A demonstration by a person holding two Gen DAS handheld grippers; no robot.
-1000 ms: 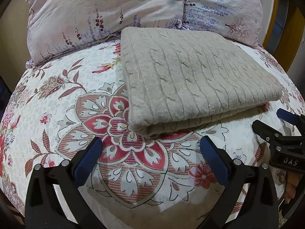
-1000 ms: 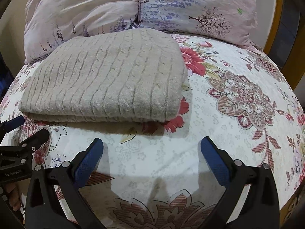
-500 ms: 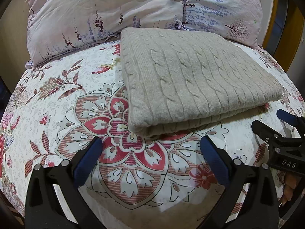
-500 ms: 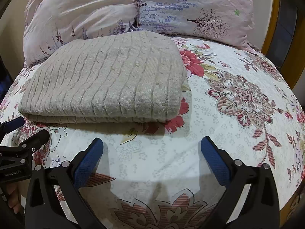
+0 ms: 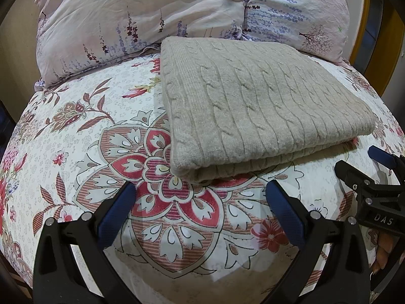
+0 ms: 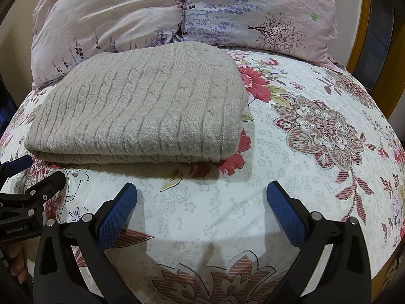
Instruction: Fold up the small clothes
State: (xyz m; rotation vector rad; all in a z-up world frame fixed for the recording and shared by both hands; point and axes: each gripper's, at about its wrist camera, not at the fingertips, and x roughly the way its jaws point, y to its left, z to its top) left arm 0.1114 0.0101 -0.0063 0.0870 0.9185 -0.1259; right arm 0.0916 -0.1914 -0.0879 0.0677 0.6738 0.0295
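A folded grey cable-knit sweater point(image 5: 258, 106) lies on the bed point(image 5: 76, 136) just ahead of both my grippers – left gripper point(image 5: 200, 197) nearest its left corner, right gripper point(image 6: 201, 197) nearest its right – fingers spread apart, holding nothing.

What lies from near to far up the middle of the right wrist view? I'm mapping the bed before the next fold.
Right gripper with jaws open, bare floral bedsheet, folded grey cable-knit sweater, then pillows at the head of the bed.
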